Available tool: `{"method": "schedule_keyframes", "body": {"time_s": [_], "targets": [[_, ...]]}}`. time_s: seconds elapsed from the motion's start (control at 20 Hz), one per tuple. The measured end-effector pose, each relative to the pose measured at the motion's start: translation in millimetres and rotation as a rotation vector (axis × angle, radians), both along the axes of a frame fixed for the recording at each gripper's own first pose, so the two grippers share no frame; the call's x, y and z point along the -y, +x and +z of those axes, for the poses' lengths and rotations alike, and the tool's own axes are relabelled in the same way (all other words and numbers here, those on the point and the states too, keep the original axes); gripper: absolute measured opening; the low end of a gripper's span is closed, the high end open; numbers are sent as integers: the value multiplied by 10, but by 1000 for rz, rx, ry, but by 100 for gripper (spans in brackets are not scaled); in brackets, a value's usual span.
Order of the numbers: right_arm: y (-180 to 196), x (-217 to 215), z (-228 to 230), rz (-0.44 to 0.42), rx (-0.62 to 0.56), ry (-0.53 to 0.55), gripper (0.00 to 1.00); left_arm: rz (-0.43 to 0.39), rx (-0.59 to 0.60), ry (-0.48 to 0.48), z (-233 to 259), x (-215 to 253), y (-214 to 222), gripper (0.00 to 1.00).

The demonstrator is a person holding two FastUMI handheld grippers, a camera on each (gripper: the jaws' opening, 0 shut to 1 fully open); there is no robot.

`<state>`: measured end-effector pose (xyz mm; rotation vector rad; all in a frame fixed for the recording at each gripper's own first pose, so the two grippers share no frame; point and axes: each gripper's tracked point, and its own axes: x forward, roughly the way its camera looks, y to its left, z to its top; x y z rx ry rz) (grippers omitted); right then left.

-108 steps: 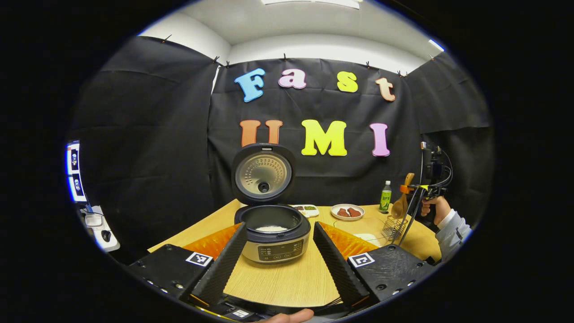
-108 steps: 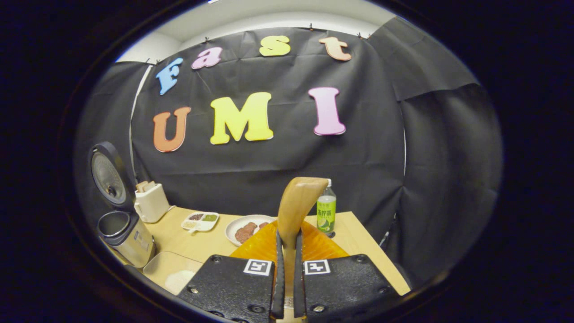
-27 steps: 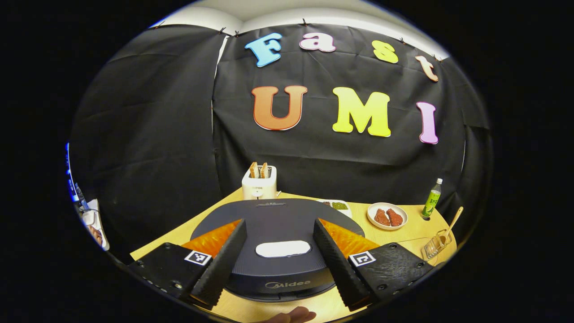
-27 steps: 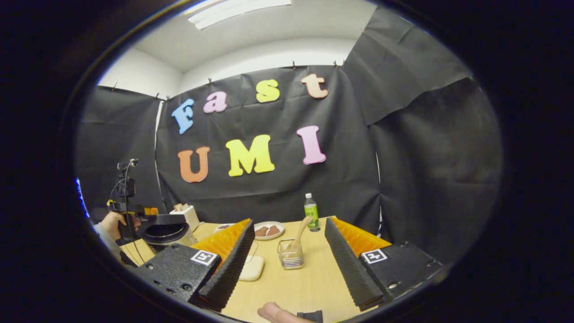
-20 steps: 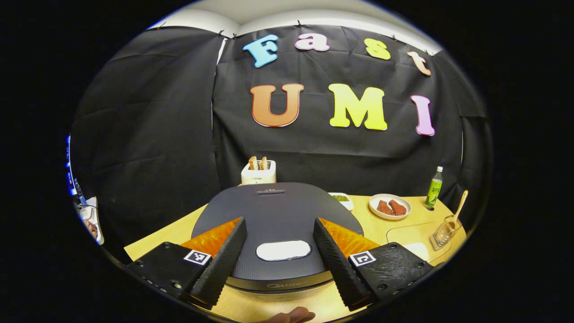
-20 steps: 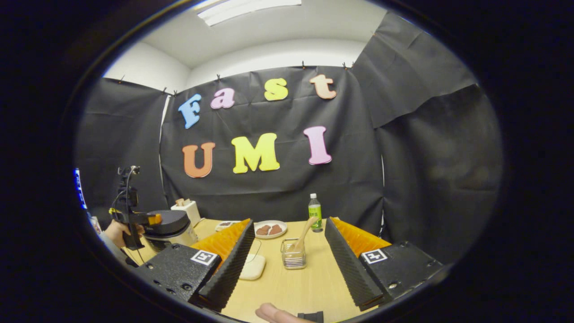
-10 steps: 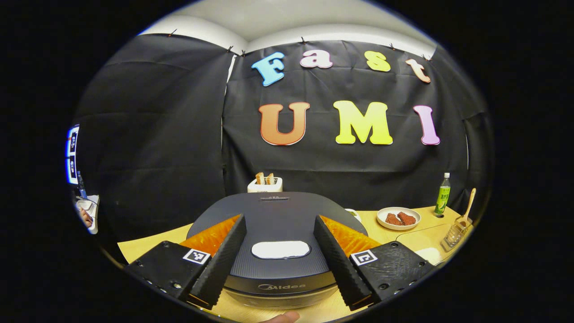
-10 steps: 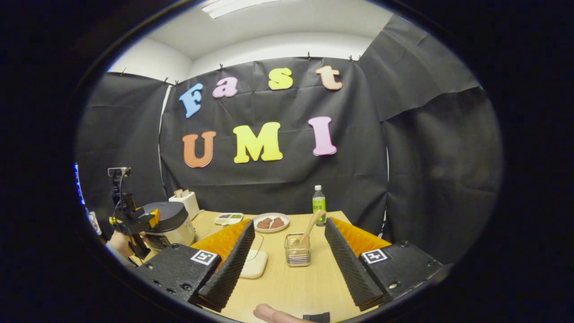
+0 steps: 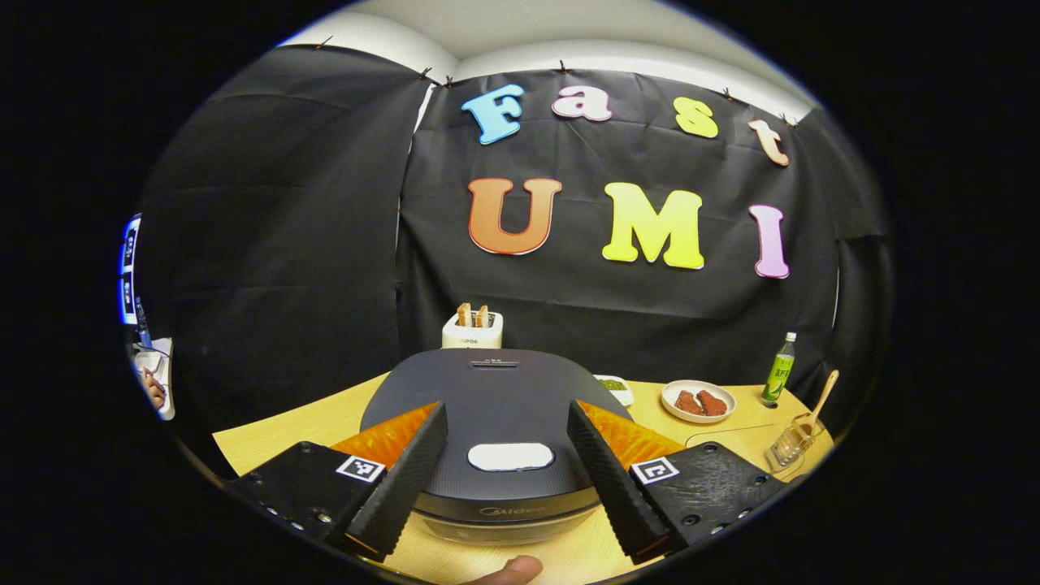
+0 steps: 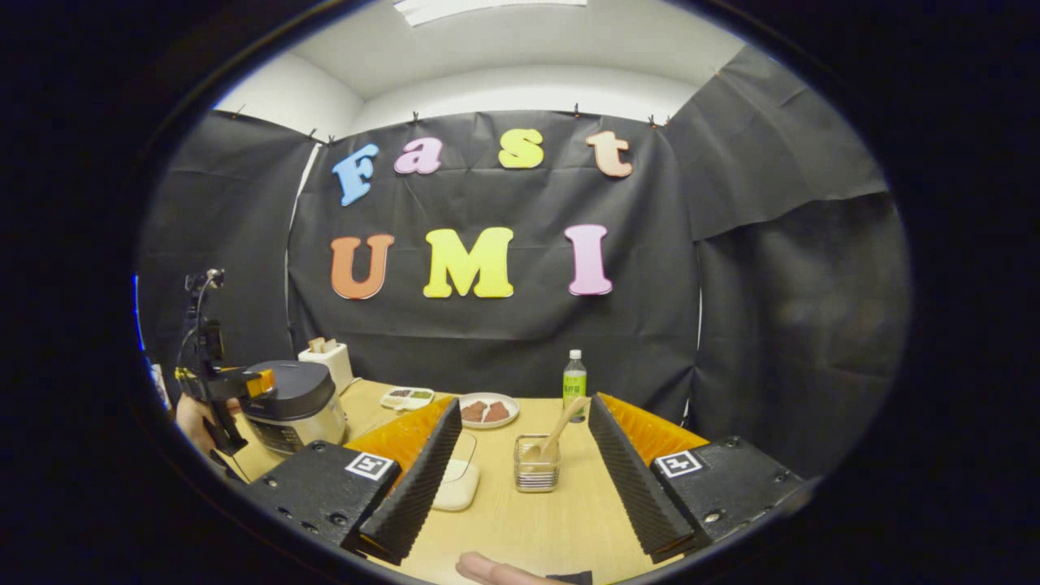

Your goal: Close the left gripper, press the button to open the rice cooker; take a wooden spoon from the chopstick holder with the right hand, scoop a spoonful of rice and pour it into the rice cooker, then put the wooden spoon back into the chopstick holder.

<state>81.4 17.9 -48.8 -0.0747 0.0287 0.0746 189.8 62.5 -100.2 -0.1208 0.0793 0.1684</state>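
Over the closed rice cooker (image 9: 496,406) hangs the left gripper (image 9: 508,455), fingers spread wide. Opposite, the right gripper (image 10: 520,467), also released, faces the wooden spoon (image 10: 556,435) parked upright in the chopstick holder (image 10: 535,465), seemingly finished.

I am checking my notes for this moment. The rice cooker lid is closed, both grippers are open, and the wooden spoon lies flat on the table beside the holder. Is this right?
One detail is wrong. The wooden spoon does not lie on the table; it stands leaning inside the holder, as the right gripper view shows. The rest holds: the rice cooker lid is closed, and the left gripper and right gripper are open.
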Motion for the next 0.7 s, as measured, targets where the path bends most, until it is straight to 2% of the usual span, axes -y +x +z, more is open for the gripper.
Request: {"method": "schedule_keyframes", "body": {"time_s": [0.3,0.7], "targets": [[-35,-151,135,-14,23,-9,100,-20,24,61,503,61,-485,95],[-168,-266,270,-23,27,-32,99,-48,30,60,811,230,-1205,95]]}}
